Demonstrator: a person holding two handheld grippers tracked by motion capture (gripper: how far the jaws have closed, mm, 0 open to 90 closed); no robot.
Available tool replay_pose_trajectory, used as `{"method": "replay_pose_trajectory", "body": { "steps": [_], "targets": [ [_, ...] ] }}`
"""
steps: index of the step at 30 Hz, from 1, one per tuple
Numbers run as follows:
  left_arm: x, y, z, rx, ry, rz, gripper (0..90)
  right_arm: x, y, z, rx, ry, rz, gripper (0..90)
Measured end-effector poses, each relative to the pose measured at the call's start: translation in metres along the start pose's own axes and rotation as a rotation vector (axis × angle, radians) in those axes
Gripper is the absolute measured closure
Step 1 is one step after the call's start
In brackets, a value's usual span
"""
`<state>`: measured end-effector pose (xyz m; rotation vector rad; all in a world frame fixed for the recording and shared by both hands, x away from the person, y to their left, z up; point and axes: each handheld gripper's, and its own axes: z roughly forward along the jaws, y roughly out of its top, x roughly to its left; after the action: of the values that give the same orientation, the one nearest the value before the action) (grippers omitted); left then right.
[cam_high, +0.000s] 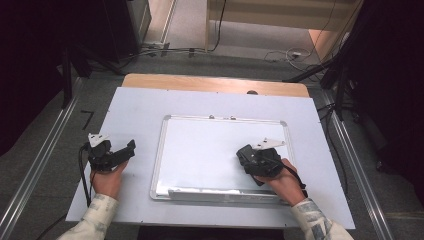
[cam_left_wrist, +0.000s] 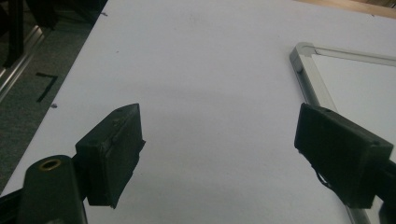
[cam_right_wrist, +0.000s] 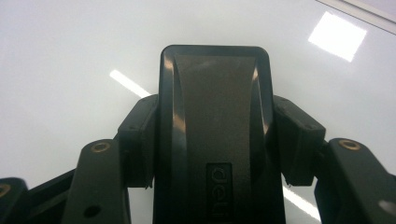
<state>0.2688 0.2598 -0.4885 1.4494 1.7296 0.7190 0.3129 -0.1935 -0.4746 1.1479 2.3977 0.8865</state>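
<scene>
- Whiteboard (cam_high: 200, 150) lies flat on the white sheet that covers the table (cam_high: 135, 105), long side toward the person, so its whole surface is within easy reach of both hands.
- Right gripper (cam_high: 252, 159) sits over the right half of the board; in the right gripper view its two jaws press on the sides of a black eraser (cam_right_wrist: 215, 130) with a moulded logo, clamped firmly.
- Eraser lies lengthwise between the pads, its flat underside toward the glossy board, which looks like the posture for wiping; whether it touches the surface I cannot tell.
- Left gripper (cam_high: 127, 149) rests on the table sheet just left of the board's aluminium frame (cam_left_wrist: 310, 79), jaws spread wide with nothing between them; judged from its place, it waits clear of the wiping path, near enough to steady the frame.
- Tray (cam_high: 222, 194) along the board's near edge is the one container here; nothing is visible lying in it.
</scene>
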Motion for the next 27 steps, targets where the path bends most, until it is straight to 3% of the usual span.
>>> {"method": "replay_pose_trajectory", "body": {
  "steps": [13, 18, 27],
  "targets": [
    [0.0, 0.0, 0.0, -0.001, -0.002, -0.001, 15.7, -0.004, 0.003, -0.004, -0.014, -0.012, 0.019, 38.9],
    [0.0, 0.0, 0.0, -0.001, -0.001, 0.0, 15.7, -0.008, 0.006, -0.009, -0.024, -0.008, 0.053, 38.9],
    [0.0, 0.0, -0.001, -0.003, -0.002, 0.0, 15.7, -0.014, 0.008, -0.012, -0.036, -0.043, 0.069, 38.9]
  ]
}}
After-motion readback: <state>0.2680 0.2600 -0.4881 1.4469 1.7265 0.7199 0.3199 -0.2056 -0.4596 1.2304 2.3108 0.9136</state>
